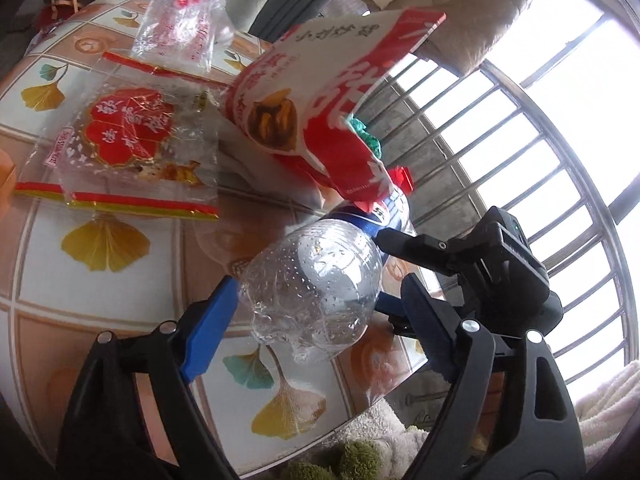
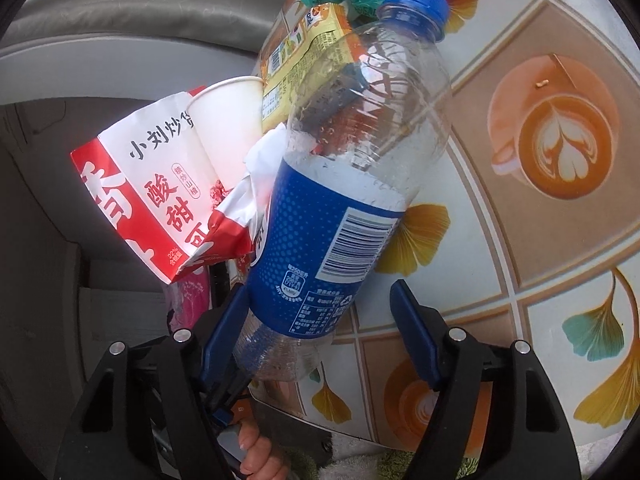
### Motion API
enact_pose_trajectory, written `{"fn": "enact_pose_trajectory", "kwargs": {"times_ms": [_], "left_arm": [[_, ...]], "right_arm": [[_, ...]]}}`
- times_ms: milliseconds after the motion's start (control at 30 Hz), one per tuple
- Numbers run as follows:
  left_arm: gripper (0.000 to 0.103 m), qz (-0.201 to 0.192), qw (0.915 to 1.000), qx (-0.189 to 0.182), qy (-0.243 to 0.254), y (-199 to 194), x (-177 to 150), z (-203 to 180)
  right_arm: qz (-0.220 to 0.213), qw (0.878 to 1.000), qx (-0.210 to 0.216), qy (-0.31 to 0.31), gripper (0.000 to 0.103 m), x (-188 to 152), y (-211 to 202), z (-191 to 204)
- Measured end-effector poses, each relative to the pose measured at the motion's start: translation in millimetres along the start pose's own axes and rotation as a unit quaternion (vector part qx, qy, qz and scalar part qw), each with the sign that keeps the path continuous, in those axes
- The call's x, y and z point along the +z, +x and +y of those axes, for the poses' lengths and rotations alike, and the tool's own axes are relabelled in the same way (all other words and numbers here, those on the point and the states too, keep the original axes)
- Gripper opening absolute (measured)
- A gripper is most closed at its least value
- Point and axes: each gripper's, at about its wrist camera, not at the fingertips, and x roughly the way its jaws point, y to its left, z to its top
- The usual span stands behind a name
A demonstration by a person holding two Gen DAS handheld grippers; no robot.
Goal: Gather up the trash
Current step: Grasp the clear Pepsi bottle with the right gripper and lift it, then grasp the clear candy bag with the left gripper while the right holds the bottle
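clear plastic bottle (image 1: 316, 280) with blue label lies tilted over the near edge of the patterned table (image 1: 120, 312), between the spread fingers of both left gripper (image 1: 316, 332) and right gripper (image 2: 320, 332), neither pair clamped, red snack bag (image 1: 320, 100) just beyond.

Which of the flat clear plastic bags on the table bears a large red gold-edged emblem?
The nearer clear bag, with red-and-gold strips along its edges; the farther clear bag shows only small pink flowers.

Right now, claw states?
Left claw: open, bottle base inside, not clamped.
Right claw: open around the same bottle.
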Motion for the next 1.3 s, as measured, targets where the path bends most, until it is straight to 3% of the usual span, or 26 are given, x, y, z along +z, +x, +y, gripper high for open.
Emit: {"fn": "enact_pose_trajectory", "kwargs": {"times_ms": [300, 433, 600, 667, 700, 800, 867, 933, 1000, 1133, 1233, 1300], "left_arm": [[0.076, 0.055, 0.9967, -0.047, 0.038, 31, -27, -57], [0.076, 0.080, 0.9943, -0.047, 0.053, 47, -37, -78], [0.076, 0.093, 0.9923, -0.036, 0.074, 54, -43, -92], [0.076, 0.091, 0.9928, -0.031, 0.072, 53, -41, -91], [0.076, 0.090, 0.9930, -0.030, 0.071, 51, -42, -91], [0.076, 0.081, 0.9944, -0.035, 0.059, 33, -42, -82], [0.077, 0.059, 0.9960, -0.058, 0.034, 15, -37, -64], [0.077, 0.034, 0.9978, -0.056, 0.010, -2, -28, -43], [0.077, 0.003, 0.9994, -0.034, -0.007, -20, -16, -25], [0.079, -0.070, 0.9943, 0.079, -0.016, -42, 16, 6], [0.083, -0.129, 0.9732, 0.186, -0.040, -50, 33, 32], [0.083, -0.131, 0.9577, 0.251, -0.053, -42, 44, 47]], "right_arm": [[-0.008, 1.000, 0.006, -0.003, 0.072, 12, -34, -35], [-0.033, 0.999, -0.025, -0.028, 0.075, 19, -50, -39], [-0.021, 0.997, -0.050, -0.057, 0.076, 14, -55, -21], [-0.019, 0.995, -0.062, -0.074, 0.075, 14, -52, -15], [-0.018, 0.994, -0.071, -0.081, 0.069, 15, -49, -11], [-0.012, 0.993, -0.077, -0.085, 0.064, 18, -47, -7], [-0.010, 0.993, -0.077, -0.085, 0.064, 19, -45, -5], [-0.009, 0.994, -0.074, -0.085, 0.064, 19, -46, -7], [-0.007, 0.994, -0.075, -0.085, 0.064, 19, -46, -6], [-0.005, 0.993, -0.082, -0.086, 0.064, 20, -42, -2], [-0.008, 0.992, -0.090, -0.092, 0.064, 20, -40, 1], [-0.008, 0.991, -0.100, -0.093, 0.064, 20, -38, 4]]}}
